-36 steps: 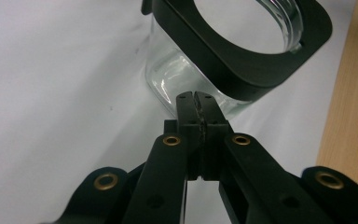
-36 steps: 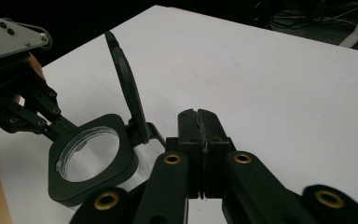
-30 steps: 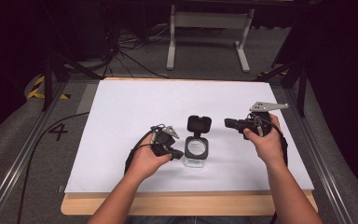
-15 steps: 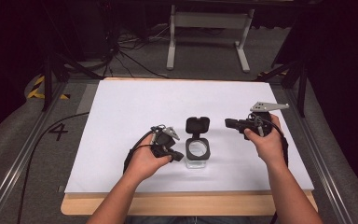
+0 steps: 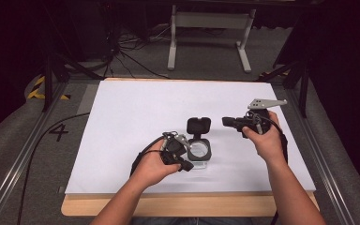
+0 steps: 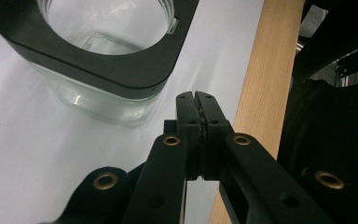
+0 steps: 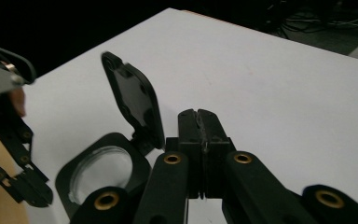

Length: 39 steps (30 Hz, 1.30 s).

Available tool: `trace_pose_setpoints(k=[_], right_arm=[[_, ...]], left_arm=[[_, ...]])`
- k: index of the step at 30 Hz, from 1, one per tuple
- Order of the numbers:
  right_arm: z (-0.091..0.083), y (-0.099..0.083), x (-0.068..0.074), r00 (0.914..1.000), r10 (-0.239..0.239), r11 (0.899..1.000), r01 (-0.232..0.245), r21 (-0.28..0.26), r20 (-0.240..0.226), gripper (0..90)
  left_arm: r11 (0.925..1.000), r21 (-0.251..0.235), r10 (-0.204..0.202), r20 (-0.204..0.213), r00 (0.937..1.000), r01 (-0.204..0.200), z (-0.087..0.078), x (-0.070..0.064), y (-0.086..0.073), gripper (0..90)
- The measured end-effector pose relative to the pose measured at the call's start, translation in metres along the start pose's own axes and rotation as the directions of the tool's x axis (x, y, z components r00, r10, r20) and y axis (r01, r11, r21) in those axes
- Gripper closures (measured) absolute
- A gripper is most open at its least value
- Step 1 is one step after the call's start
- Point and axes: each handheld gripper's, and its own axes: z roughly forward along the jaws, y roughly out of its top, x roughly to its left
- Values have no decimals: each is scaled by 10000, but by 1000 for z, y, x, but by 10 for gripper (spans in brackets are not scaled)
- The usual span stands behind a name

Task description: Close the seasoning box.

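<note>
Up close, I saw my left gripper (image 6: 196, 100) pinched tight on nothing, its matte black jaws pressed flat together just beside the jar (image 6: 107, 56), a clear glass box with rounded corners and a smooth black collar around a round mouth. My right gripper (image 7: 198, 116) was likewise closed and empty, near the jar's hinged black lid (image 7: 133, 105), which stood upright. From above, the jar sat on the white sheet (image 5: 136, 108) between both hands, forearms angled inward.
</note>
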Motion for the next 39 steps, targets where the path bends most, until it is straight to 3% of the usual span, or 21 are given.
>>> trace_pose_setpoints(k=[7,13,17,23,30,39], right_arm=[[7,33,6,9982,-266,9996,269,48,-544,900],[26,59,13,9947,-584,9942,656,855,-845,900],[42,65,16,9930,-726,9860,856,1431,-936,900],[49,66,18,9925,-652,9809,828,1759,-1032,900],[46,64,19,9928,-673,9801,843,1795,-990,900],[35,63,27,9886,-793,9789,1015,1772,-1281,900]], left_arm=[[10000,7,21,-78,10000,-21,4,-1,-1,892],[9999,-66,-92,-126,9999,91,5,3,-2,894],[9997,-222,-69,-268,9996,63,3,5,-2,893],[9994,-292,-173,-324,9993,164,4,5,-3,895],[9994,-278,-209,-372,9991,198,4,4,-2,896],[9996,-227,-177,-386,9991,168,8,2,-1,896]])
